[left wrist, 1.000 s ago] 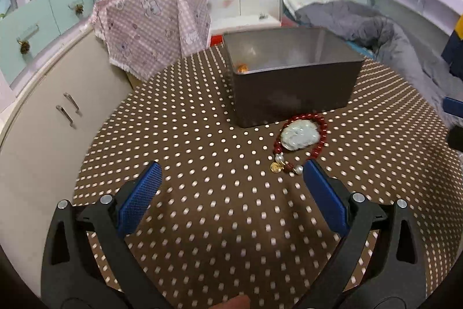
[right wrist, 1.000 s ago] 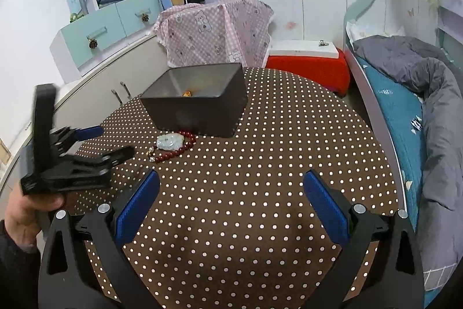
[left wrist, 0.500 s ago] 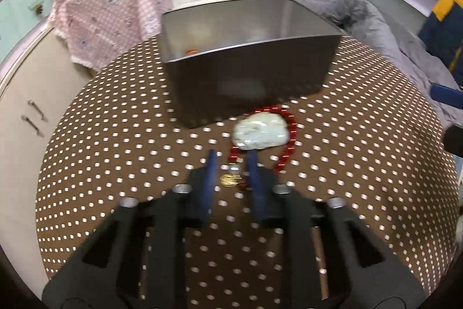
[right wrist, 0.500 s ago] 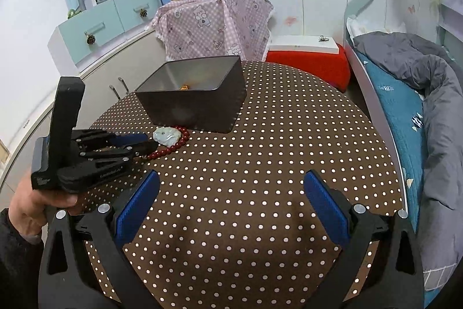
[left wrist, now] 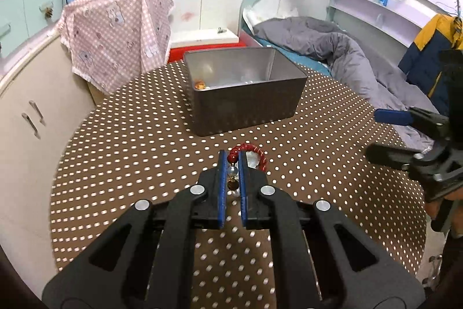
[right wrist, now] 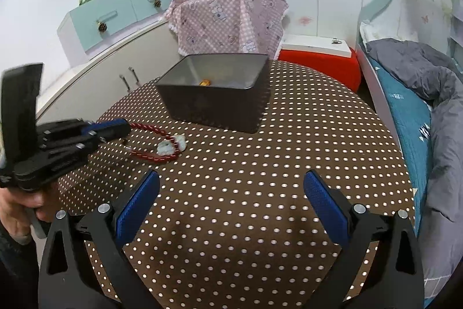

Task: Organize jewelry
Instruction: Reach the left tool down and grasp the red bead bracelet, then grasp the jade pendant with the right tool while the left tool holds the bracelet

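A red bead bracelet (left wrist: pixel 254 151) with a pale green stone pendant (right wrist: pixel 170 145) hangs from my left gripper (left wrist: pixel 233 158), which is shut on its beads. In the right wrist view the bracelet (right wrist: pixel 150 131) stretches from the left gripper (right wrist: pixel 121 129) down toward the table, the pendant end low. A dark grey box (left wrist: pixel 246 89) stands behind it, open on top, with a small orange-gold piece (left wrist: pixel 199 84) inside. My right gripper (right wrist: pixel 231 196) is open and empty above the near table; it shows at the right of the left wrist view (left wrist: pixel 385 132).
The round table (right wrist: pixel 260 178) has a brown cloth with white dots. A pink checked cloth (left wrist: pixel 115 28) covers something behind it. A cream cabinet (left wrist: pixel 26 112) is at the left, a bed with a grey duvet (left wrist: pixel 332 48) at the right.
My left gripper moved forward, shut on the bracelet's beads and lifted that end off the table. The right gripper stayed open and nearly still.
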Motion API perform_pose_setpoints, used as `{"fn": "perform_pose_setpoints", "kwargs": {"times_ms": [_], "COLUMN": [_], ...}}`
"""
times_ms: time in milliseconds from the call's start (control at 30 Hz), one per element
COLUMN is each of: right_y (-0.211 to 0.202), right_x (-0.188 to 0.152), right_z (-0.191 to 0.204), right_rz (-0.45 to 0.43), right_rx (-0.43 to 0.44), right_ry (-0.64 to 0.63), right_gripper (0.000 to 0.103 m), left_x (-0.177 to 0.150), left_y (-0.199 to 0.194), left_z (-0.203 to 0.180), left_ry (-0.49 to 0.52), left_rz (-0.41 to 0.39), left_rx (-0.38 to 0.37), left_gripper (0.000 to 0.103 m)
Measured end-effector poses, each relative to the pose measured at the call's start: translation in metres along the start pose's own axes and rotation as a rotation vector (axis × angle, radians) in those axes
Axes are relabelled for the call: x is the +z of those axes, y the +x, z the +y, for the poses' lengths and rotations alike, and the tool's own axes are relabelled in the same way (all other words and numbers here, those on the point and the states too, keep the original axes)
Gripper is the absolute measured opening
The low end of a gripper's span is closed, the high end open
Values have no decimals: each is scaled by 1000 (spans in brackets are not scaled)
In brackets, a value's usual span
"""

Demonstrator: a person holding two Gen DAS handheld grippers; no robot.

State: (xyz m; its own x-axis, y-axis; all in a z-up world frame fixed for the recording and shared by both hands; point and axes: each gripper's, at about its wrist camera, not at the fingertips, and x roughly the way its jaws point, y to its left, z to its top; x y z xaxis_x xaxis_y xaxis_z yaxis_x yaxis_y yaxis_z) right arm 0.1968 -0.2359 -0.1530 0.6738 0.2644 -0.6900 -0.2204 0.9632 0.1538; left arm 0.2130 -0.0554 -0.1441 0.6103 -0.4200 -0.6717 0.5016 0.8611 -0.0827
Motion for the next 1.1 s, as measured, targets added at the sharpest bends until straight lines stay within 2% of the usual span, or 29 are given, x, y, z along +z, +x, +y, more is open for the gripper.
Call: {"fn": "perform_pose_setpoints", "kwargs": {"times_ms": [300, 500, 533, 567, 633, 667, 700, 867, 1000, 1100], "right_y": [52, 100, 108, 115, 113, 110, 107, 96, 74, 61], "right_x": [9, 23, 23, 21, 19, 19, 18, 17, 17, 20], "right_z": [45, 80, 83, 85, 85, 86, 87, 81, 77, 73], "right_rz": [86, 143, 163, 191, 185, 181, 180, 184, 153, 130], "right_rx": [0, -12, -18, -14, 18, 12, 18, 49, 91, 115], "right_ry": [-150, -251, -272, -286, -267, -274, -276, -264, -258, -259], "right_gripper": [96, 94, 85, 72, 58, 45, 40, 40, 39, 20], "left_x": [-24, -41, -43, -45, -48, -48, -48, -43, -36, -29], "left_y": [-24, -18, -18, -17, -16, -16, -16, -24, -31, -40], "left_z": [32, 46, 46, 47, 48, 49, 50, 49, 45, 42], "left_ry": [-62, -107, -110, -112, -115, -120, -123, -130, -126, -111], "left_rz": [-20, 6, 8, 10, 12, 12, 12, -17, -31, -46], "left_rx": [58, 63, 61, 59, 52, 49, 47, 30, 38, 42], "left_gripper": [7, 7, 7, 7, 7, 7, 7, 7, 7, 7]}}
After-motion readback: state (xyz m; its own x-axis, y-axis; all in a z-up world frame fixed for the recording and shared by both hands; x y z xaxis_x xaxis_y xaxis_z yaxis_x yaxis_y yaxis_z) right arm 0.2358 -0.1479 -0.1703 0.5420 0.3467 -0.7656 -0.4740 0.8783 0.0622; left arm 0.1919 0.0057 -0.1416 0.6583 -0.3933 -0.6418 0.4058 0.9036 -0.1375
